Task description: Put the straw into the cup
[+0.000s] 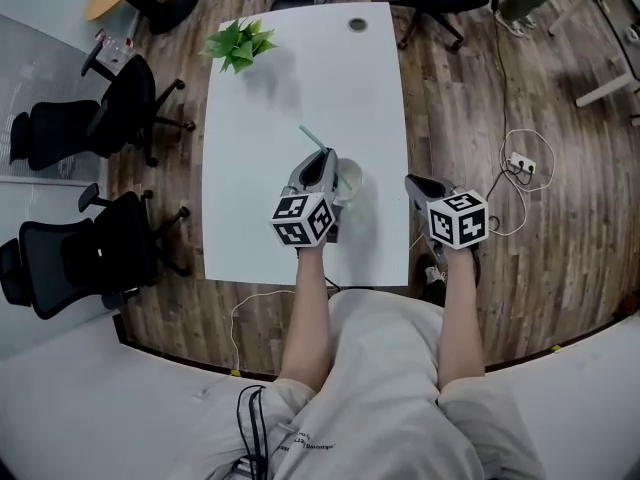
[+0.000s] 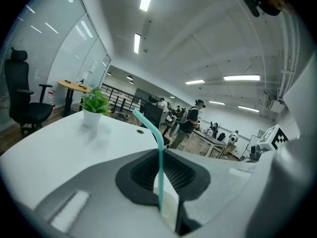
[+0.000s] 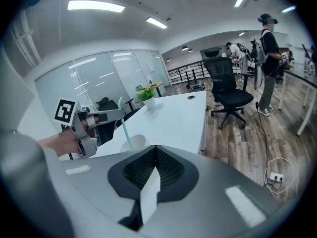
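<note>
A white paper cup [image 1: 349, 177] stands near the front right of the white table [image 1: 300, 78]. My left gripper [image 1: 325, 160] hovers just left of the cup, shut on a teal bendy straw [image 1: 311, 137] whose bent top points away from me. In the left gripper view the straw [image 2: 159, 157] rises upright from between the shut jaws. The right gripper view shows the straw [image 3: 124, 128] slanting down to the mouth of the cup [image 3: 134, 143], with the left gripper [image 3: 101, 119] beside it. My right gripper [image 1: 416, 184] hangs shut and holding nothing past the table's right edge.
A potted green plant [image 1: 239, 43] sits at the table's far left corner, and a round cable hole [image 1: 358, 25] at the far right. Black office chairs [image 1: 120, 108] stand left of the table. A power strip and cables [image 1: 521, 164] lie on the wood floor at the right.
</note>
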The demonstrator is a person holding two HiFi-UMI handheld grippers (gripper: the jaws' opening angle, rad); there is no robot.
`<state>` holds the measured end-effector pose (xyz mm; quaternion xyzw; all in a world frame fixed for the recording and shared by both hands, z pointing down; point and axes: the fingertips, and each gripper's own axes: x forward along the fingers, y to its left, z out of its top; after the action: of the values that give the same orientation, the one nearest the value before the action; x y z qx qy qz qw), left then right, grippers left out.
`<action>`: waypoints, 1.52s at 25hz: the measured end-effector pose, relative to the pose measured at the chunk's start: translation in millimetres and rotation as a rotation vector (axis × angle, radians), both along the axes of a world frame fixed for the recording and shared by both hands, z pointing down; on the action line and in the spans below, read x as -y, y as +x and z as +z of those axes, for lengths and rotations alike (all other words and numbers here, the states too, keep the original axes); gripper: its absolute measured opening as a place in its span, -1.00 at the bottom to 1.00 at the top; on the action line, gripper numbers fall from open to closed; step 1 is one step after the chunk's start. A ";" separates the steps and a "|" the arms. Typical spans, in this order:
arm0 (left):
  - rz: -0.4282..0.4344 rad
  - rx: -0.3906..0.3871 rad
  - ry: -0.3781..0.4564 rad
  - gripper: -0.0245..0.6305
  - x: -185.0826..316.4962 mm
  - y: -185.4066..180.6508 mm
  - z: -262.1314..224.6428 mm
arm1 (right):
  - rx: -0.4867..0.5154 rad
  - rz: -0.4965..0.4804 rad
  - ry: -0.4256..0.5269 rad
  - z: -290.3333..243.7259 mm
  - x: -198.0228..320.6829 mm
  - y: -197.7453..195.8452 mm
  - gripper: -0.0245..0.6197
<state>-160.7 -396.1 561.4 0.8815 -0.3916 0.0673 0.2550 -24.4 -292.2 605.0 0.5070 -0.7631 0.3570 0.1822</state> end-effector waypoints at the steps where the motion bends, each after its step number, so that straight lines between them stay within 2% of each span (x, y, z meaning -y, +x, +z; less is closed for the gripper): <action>1: 0.015 0.003 -0.002 -0.85 -0.8 0.9 1.9 | 0.001 0.009 -0.001 0.6 -1.1 -1.7 -0.84; 10: 0.063 -0.001 -0.009 -0.85 -12.8 5.2 21.3 | -0.016 0.062 -0.024 12.4 -22.0 -8.5 -0.84; 20: 0.089 0.131 0.023 -0.85 -25.5 -2.4 37.2 | -0.017 0.077 -0.034 18.9 -40.1 -17.6 -0.84; 23: 0.093 0.165 0.020 -0.74 -28.2 -4.5 43.2 | -0.020 0.063 -0.027 19.1 -38.6 -22.6 -0.84; 32: 0.046 0.189 -0.017 -0.72 -34.1 -15.8 48.7 | -0.014 0.013 -0.022 19.1 -39.8 -30.4 -0.84; 38: -0.014 0.238 -0.075 -0.70 -45.3 -26.2 59.7 | -0.006 -0.050 -0.012 17.8 -40.1 -31.8 -0.84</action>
<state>-186.9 -350.8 621.2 0.8545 -0.4222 0.1844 0.2401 -56.1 -252.1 622.8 0.4876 -0.7728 0.3555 0.1965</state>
